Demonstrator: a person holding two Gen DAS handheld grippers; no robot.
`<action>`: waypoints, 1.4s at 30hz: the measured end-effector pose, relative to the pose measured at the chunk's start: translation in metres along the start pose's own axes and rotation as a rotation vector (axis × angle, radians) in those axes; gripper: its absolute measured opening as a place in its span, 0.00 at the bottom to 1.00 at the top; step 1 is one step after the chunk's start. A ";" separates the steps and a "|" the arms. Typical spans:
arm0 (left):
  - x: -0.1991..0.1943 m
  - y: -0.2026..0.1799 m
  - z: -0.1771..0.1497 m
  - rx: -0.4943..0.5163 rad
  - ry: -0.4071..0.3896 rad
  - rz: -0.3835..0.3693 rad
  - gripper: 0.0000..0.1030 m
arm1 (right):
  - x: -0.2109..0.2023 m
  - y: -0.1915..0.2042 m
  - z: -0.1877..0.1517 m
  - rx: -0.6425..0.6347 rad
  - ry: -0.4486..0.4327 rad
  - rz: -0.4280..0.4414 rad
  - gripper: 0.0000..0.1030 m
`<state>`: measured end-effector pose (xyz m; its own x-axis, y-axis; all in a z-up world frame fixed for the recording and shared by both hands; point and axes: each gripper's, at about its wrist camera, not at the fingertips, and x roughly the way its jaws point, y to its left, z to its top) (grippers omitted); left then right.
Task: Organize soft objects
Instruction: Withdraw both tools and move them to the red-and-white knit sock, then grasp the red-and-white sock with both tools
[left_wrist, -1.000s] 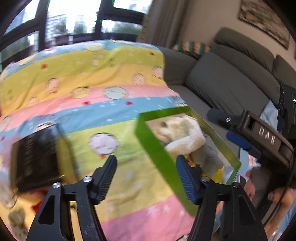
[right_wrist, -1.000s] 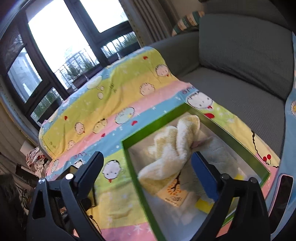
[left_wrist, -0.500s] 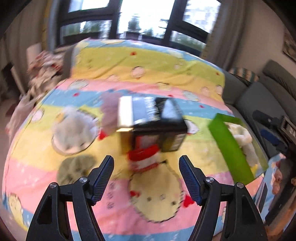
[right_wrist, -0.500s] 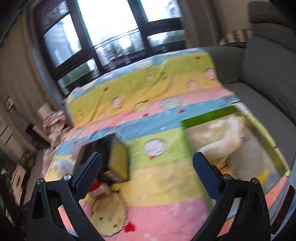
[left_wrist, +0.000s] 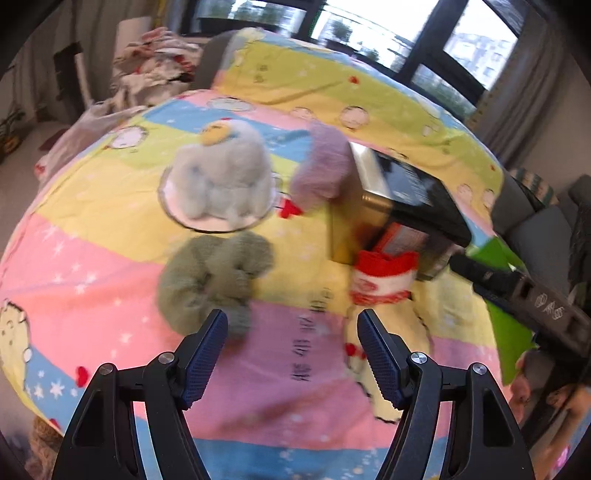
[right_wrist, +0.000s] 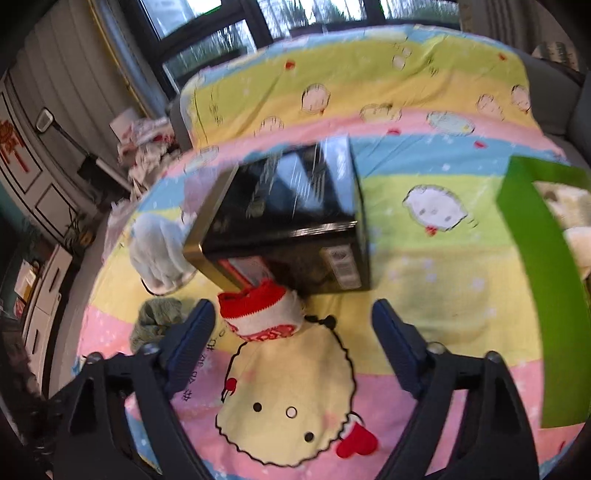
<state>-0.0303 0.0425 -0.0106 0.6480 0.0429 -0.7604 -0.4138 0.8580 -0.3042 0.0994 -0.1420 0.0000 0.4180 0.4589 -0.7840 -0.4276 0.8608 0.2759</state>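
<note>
Soft items lie on a striped cartoon blanket (left_wrist: 295, 369). A grey-green sock bundle (left_wrist: 214, 273) lies just ahead of my open, empty left gripper (left_wrist: 291, 332). A pale blue fluffy item (left_wrist: 221, 177) and a mauve one (left_wrist: 325, 166) lie farther back. A red-and-white sock (left_wrist: 384, 277) pokes out from under a black and gold box (left_wrist: 399, 206). My right gripper (right_wrist: 291, 325) is open and empty, with the red-and-white sock (right_wrist: 258, 310) just beyond its left finger. The green box (right_wrist: 539, 266) holding cream soft items is at the right.
The black box (right_wrist: 295, 221) sits mid-blanket. A heap of clothes (left_wrist: 155, 70) lies at the back left by the windows. A grey sofa (left_wrist: 546, 229) is at the right. The right gripper's body (left_wrist: 524, 291) shows in the left wrist view.
Both grippers have swung left, away from the green box, toward the black box and the loose soft items. Both have moved closer to the blanket. Both stay open and empty.
</note>
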 end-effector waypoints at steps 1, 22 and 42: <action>-0.001 0.005 0.001 -0.010 -0.008 0.009 0.71 | 0.007 0.000 -0.002 -0.004 0.013 -0.003 0.72; 0.006 0.025 0.002 -0.064 0.039 -0.032 0.71 | 0.024 0.007 -0.020 0.037 0.086 0.154 0.17; 0.041 -0.041 -0.018 0.086 0.131 -0.191 0.71 | 0.013 -0.016 -0.040 0.150 0.120 0.139 0.62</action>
<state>0.0012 -0.0002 -0.0394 0.6181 -0.1863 -0.7637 -0.2322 0.8849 -0.4038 0.0795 -0.1588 -0.0364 0.2608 0.5537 -0.7908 -0.3466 0.8183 0.4586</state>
